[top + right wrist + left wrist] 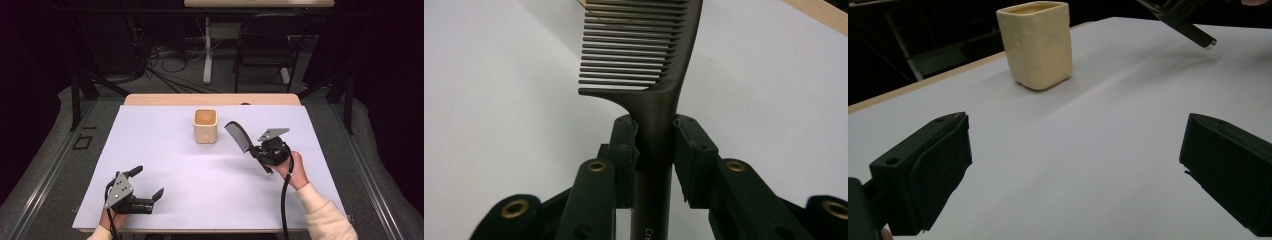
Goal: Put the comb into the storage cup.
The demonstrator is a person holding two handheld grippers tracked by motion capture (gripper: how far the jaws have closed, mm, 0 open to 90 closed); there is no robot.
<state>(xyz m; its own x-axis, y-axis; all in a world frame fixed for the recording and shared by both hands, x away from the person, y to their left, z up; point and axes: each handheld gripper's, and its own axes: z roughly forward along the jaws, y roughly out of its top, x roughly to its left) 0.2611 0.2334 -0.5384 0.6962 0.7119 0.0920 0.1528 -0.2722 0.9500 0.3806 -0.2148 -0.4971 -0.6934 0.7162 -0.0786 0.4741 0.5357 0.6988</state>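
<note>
A black comb [239,136] is clamped by its handle in my right gripper [256,149], right of the table's middle, teeth end raised toward the far left. In the right gripper view the comb [651,60] rises between both pads, which press on its handle; the right gripper [655,142] is shut on it. A cream square cup [205,125] stands upright just left of the comb; the left gripper view shows this cup [1038,44] ahead. My left gripper [147,183] rests near the front left edge, jaws wide apart; between them lies bare table, left gripper [1073,150] open.
A white sheet [165,150] covers the wooden table [150,99]. Beyond the far edge stand a black chair [265,47] and a table leg [207,55] among floor cables. A cable [283,200] trails from the right gripper along the person's sleeve.
</note>
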